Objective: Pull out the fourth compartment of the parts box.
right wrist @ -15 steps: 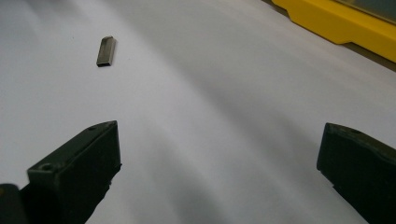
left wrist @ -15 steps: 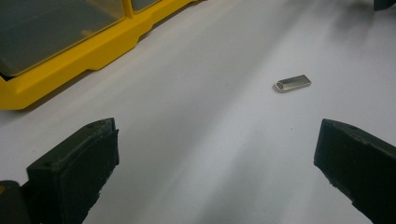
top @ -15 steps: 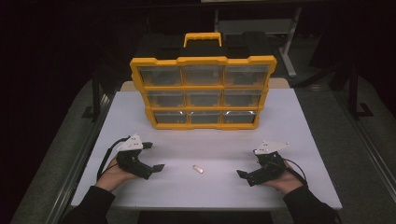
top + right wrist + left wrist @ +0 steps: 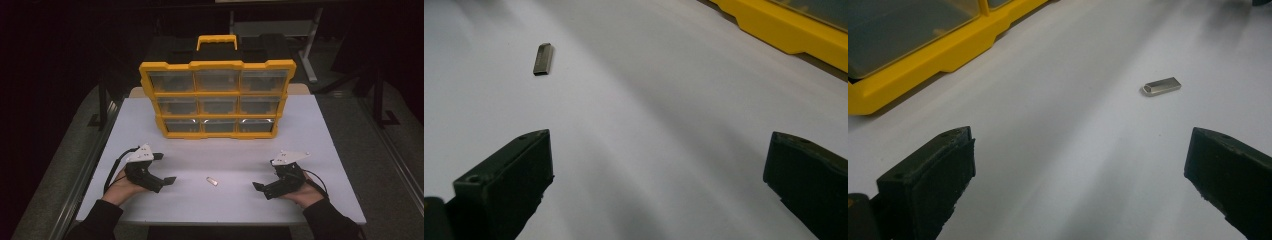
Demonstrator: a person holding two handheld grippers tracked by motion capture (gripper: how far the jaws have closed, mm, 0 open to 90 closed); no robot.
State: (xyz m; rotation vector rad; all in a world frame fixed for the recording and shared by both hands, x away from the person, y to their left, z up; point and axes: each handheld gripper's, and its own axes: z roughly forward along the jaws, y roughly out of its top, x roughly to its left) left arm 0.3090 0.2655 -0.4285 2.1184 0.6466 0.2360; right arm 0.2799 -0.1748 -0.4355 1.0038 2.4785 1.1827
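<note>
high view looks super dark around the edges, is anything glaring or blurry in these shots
High view: light falls on the white table, the surroundings go near black, and glare streaks the bottom drawers of the yellow organizer. Left gripper view: the small metal piece is fairly sharp, while the organizer's corner and the near black jaws look soft. Right gripper view: soft shadow bands cross the table, and the metal piece is slightly blurred.

The left gripper [image 4: 165, 169] sat at seven o'clock and the right gripper [image 4: 264, 176] at five o'clock, jaws wide apart and empty, pointing inward.
</note>
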